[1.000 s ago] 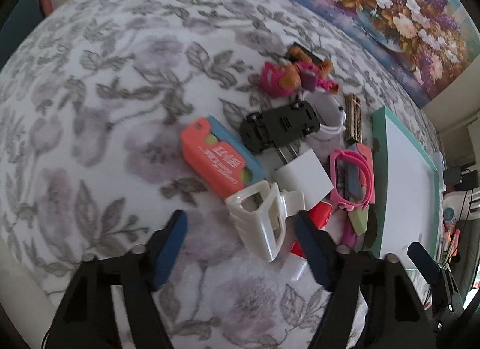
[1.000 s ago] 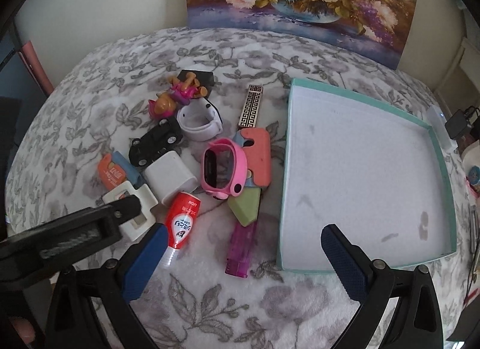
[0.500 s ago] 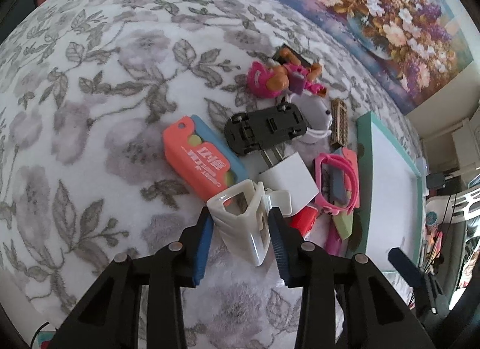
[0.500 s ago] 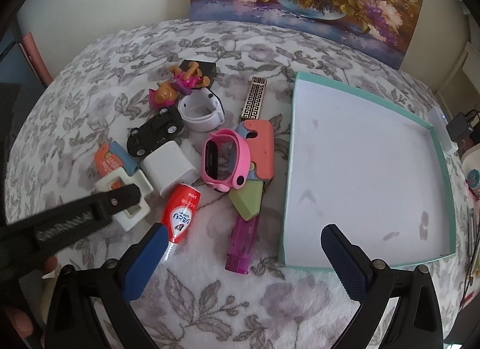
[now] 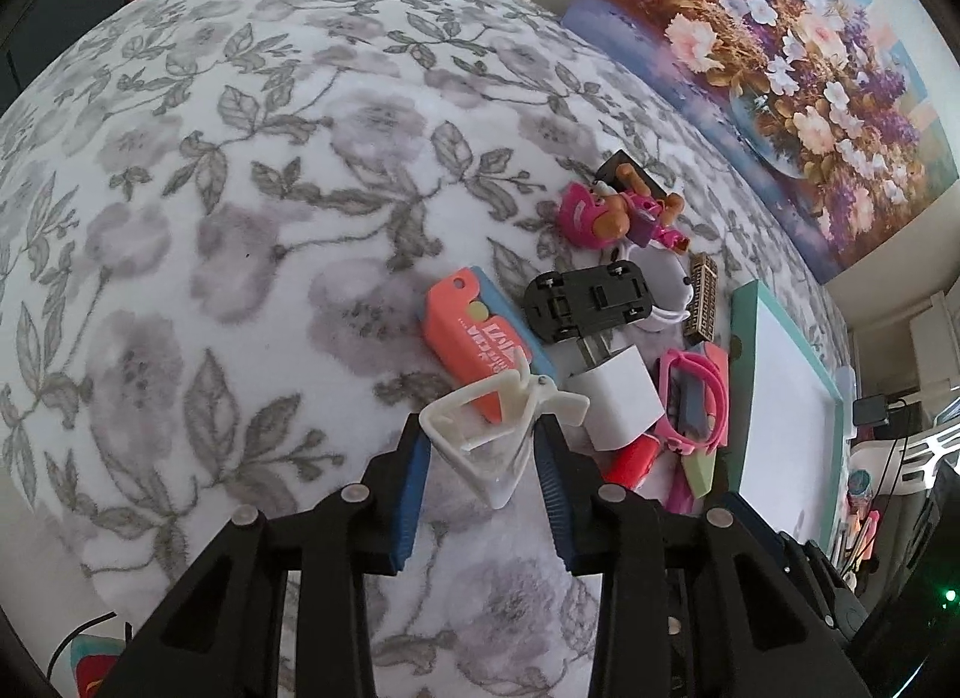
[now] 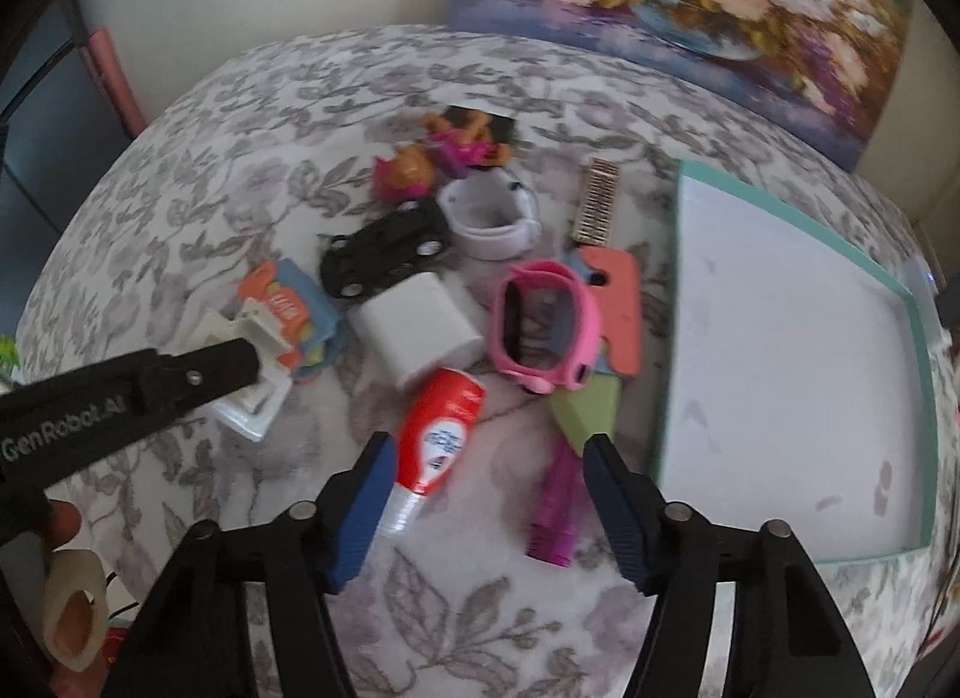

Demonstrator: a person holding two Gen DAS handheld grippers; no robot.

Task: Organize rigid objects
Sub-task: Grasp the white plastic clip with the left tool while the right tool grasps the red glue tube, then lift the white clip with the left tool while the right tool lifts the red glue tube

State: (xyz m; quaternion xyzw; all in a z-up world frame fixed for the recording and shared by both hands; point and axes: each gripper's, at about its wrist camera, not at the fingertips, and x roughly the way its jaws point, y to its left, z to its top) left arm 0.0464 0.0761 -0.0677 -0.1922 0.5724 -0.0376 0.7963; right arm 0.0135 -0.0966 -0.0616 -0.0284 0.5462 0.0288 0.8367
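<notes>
Left gripper [image 5: 480, 446]: clenched on the white plastic clip [image 5: 498, 428], tilted, beside the orange case [image 5: 474, 338].
Right gripper [image 6: 483, 494]: spread wide above the red tube [image 6: 441, 428].
Teal tray [image 6: 924, 338]: right of the pile.

Grey floral-print cloth [image 5: 252, 230] covering surface; flower painting [image 5: 780, 68] leaning against cream wall [image 6: 270, 8] behind.

White cloth [image 5: 300, 170] printed with grey leaves and mauve blooms; cream-white clip [image 5: 492, 434]; coral and blue case [image 5: 474, 338]; black toy car [image 5: 591, 302]; plain white cube [image 6: 420, 326]; pink watch [image 6: 543, 326]; red tube [image 6: 441, 428] with white tip; magenta pen [image 6: 555, 506]; teal-rimmed tray [image 6: 924, 398], white inside; blue finger pads [image 6: 366, 506] on black gripper arms
</notes>
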